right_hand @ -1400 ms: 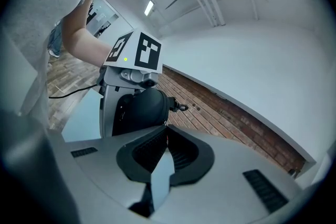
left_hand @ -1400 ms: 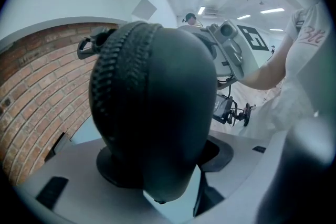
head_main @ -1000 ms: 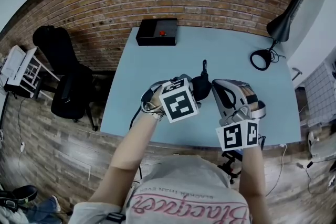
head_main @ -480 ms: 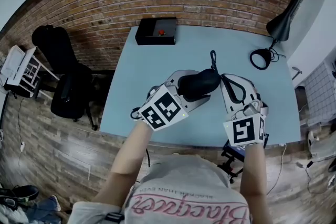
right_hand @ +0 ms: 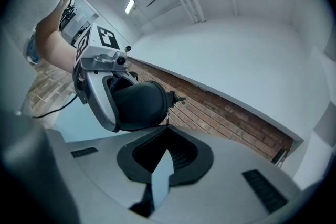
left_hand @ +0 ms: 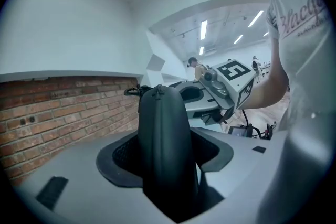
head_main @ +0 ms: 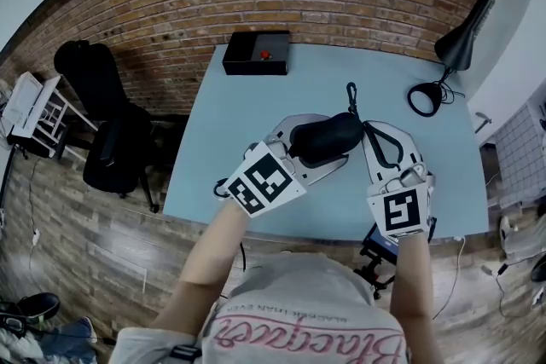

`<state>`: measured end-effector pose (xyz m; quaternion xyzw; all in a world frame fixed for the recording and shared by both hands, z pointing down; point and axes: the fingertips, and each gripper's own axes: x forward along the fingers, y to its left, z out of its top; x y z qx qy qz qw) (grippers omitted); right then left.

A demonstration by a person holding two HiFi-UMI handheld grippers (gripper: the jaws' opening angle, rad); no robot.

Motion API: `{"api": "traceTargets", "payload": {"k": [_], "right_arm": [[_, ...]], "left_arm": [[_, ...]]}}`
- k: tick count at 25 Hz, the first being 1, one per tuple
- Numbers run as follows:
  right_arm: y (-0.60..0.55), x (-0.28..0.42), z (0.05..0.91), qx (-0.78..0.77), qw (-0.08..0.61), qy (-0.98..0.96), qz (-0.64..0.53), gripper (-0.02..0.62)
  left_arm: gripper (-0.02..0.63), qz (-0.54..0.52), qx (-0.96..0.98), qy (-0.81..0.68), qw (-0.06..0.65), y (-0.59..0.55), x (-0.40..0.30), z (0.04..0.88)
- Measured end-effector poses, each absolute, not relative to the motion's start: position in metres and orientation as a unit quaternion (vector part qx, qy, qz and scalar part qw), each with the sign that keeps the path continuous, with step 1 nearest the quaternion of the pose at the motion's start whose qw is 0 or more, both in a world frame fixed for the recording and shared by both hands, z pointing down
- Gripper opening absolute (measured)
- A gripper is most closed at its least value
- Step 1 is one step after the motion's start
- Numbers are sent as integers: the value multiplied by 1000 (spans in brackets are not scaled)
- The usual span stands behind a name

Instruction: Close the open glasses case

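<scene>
1. The left gripper has its jaws spread wide and pressed on both sides of the black glasses case, which stands on edge between them.
2. The case is held up over the pale blue worktop, and its two halves look drawn together along the seam.
3. The right gripper is just beside one end of the case, its jaws fully together.
4. A thin cord sticks out from that end. I cannot tell whether the right gripper pinches it.

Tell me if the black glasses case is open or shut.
Shut: the black oval glasses case shows its halves meeting along the seam, with no gap. Whether the zip is fully run: cannot tell.
</scene>
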<state>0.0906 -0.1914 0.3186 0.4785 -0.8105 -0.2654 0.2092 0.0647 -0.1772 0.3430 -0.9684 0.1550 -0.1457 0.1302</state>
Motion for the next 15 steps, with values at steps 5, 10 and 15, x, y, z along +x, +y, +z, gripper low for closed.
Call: {"api": "traceTargets", "payload": {"k": [5,10,15], "right_arm": [[-189,100,326,485,256,-780,-301,19],[-183,97,324,467,284,-768,-334,20],[-183,90,329,441,343,-734,-386,20]], "left_arm": [[268,-243,-955,135,105,-175,63,359],[267,-318,-939,95,87,-172,64,373],[267,-379,-918,81,89,-176,60,384]]}}
